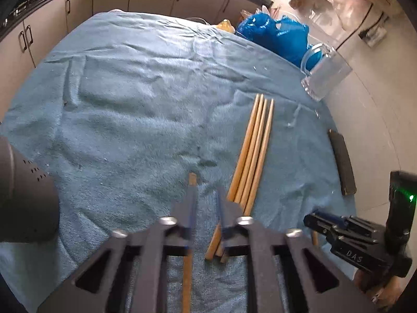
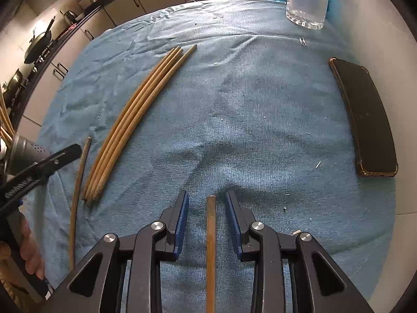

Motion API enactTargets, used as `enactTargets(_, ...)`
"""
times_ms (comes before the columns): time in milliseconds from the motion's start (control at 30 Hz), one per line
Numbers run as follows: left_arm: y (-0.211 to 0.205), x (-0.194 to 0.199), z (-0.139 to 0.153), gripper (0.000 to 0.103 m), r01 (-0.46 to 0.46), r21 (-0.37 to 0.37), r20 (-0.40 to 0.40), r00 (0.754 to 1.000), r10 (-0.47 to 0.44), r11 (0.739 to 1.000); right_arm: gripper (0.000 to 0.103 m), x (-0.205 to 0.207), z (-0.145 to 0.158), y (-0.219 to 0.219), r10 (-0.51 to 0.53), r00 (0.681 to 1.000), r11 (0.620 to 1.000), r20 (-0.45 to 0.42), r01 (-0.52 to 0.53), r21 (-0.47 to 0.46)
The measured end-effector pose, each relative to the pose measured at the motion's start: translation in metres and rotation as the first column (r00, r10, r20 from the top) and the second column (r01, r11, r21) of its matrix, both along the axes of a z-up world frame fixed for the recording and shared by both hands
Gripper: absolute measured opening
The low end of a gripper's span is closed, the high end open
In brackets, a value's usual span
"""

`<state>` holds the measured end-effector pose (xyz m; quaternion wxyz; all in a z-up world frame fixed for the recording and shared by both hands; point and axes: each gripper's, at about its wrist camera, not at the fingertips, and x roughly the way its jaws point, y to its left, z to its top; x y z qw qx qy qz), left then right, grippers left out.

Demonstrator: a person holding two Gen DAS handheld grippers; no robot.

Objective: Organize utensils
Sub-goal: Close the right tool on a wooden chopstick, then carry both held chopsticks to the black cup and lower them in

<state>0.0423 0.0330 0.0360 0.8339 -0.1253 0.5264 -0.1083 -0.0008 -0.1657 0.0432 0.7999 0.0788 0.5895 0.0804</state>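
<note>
Nearest the right wrist camera, the right gripper (image 2: 207,200) points steeply down at the blue towel (image 2: 260,120), its blue pads (image 2: 182,219) standing apart with a single wooden chopstick (image 2: 211,247) running lengthwise between them. There is a clear gap on either side, so it appears to lie loose rather than pinched.

In the left wrist view, the left gripper (image 1: 206,195) is also partly open; another loose chopstick (image 1: 188,255) lies along the inner face of its left finger, and whether the pad touches it I cannot tell. Just to the right of this gripper, a bundle of four chopsticks (image 1: 254,151) lies side by side on the towel, butt ends toward the camera and thin tips away.

By my judgement these sticks are light, stiff and slender, with a smooth, pale tan finish that could slide or roll between flat pads. A hold near the thicker butt end, or around the middle for balance, looks safest; the thin tips give little to grip. The soft pile of the towel should keep them from rolling and lets the fingers press down around one.

Farther off stand a glass mug (image 2: 307,2) and a dark phone in a case (image 2: 365,117) at the towel's right edge, with a blue plastic bag (image 1: 273,36) beyond.
</note>
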Motion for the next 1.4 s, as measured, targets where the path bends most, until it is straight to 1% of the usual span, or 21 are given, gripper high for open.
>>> enactTargets(33,0.001,0.001,0.000,0.034,-0.009,0.008,0.006,1.000,0.009,1.000,0.031,0.000,0.000,0.000,-0.001,1.000,1.000,-0.001,0.001,0.001)
enactTargets(133,-0.003,0.005,-0.007,0.035,0.002,0.018,-0.011,1.000,-0.002,1.000,0.033,0.000,0.000,0.003,0.002,1.000,1.000,0.003,-0.002,-0.009)
enactTargets(267,-0.010,0.007,-0.017,0.034,0.023,0.040,-0.030,0.999,-0.022,0.999,0.033,0.000,0.000,0.001,-0.001,1.000,1.000,0.005,0.001,0.009)
enactTargets(367,-0.017,0.008,-0.017,0.031,0.050,0.061,-0.026,0.999,-0.048,0.997,0.033,0.000,0.000,0.000,-0.001,1.000,1.000,0.000,0.001,0.013)
enactTargets(467,-0.020,0.008,-0.017,0.031,0.063,0.078,-0.022,0.998,-0.061,0.995,0.033,-0.001,0.001,0.006,0.029,1.000,0.999,-0.007,-0.029,-0.024)
enactTargets(567,-0.019,0.010,-0.018,0.031,0.059,0.068,-0.033,0.998,-0.057,0.996,0.033,-0.001,0.000,0.010,0.044,0.999,0.998,-0.013,-0.045,-0.049)
enactTargets(600,-0.019,0.012,-0.017,0.031,0.059,0.067,-0.036,0.998,-0.057,0.996,0.029,-0.001,0.000,0.011,0.049,0.999,0.997,-0.011,-0.050,-0.058)
enactTargets(633,-0.019,0.013,-0.017,0.031,0.061,0.067,-0.038,0.998,-0.058,0.996,0.022,0.000,0.000,0.012,0.052,0.999,0.996,-0.009,-0.053,-0.069)
enactTargets(667,-0.020,0.014,-0.017,0.023,0.063,0.068,-0.039,0.997,-0.061,0.996,0.016,0.001,-0.001,0.012,0.056,0.998,0.995,-0.004,-0.057,-0.084)
enactTargets(700,-0.020,0.014,-0.019,0.007,0.067,0.069,-0.043,0.997,-0.064,0.995,0.008,0.002,-0.001,0.013,0.063,0.998,0.992,0.006,-0.062,-0.106)
enactTargets(733,-0.021,0.013,-0.020,0.007,0.069,0.059,-0.050,0.997,-0.067,0.996,0.008,0.001,-0.001,0.013,0.065,0.998,0.992,0.013,-0.063,-0.108)
enactTargets(833,-0.018,-0.001,-0.014,0.007,0.064,0.053,-0.015,0.998,-0.064,0.996,0.007,-0.004,-0.001,0.013,0.081,0.995,0.994,0.060,-0.077,-0.079)
enactTargets(933,-0.013,-0.022,0.004,0.007,0.065,0.045,0.052,0.996,-0.067,0.997,0.007,-0.017,0.005,0.010,0.062,0.990,0.998,0.123,-0.058,-0.037)
enactTargets(1033,-0.007,-0.046,0.028,0.007,0.074,0.015,0.126,0.989,-0.075,0.997,0.007,-0.038,0.021,0.009,0.041,0.978,0.999,0.206,-0.043,0.004)
enactTargets(1133,-0.002,-0.074,0.052,0.007,0.088,-0.020,0.204,0.976,-0.082,0.996,0.007,-0.060,0.041,0.009,0.024,0.955,0.999,0.294,-0.034,0.028)
enactTargets(1167,0.001,-0.086,0.060,0.007,0.090,-0.027,0.237,0.968,-0.081,0.996,0.007,-0.068,0.048,0.008,0.021,0.946,0.999,0.323,-0.034,0.034)
enactTargets(1267,0.007,-0.108,0.078,0.007,0.086,-0.053,0.303,0.951,-0.066,0.995,0.007,-0.093,0.069,0.008,0.008,0.914,0.997,0.406,-0.036,0.062)
enactTargets(1400,0.017,-0.138,0.098,0.007,0.065,-0.063,0.385,0.922,-0.036,0.996,0.007,-0.114,0.087,0.011,-0.019,0.879,0.994,0.476,-0.034,0.102)
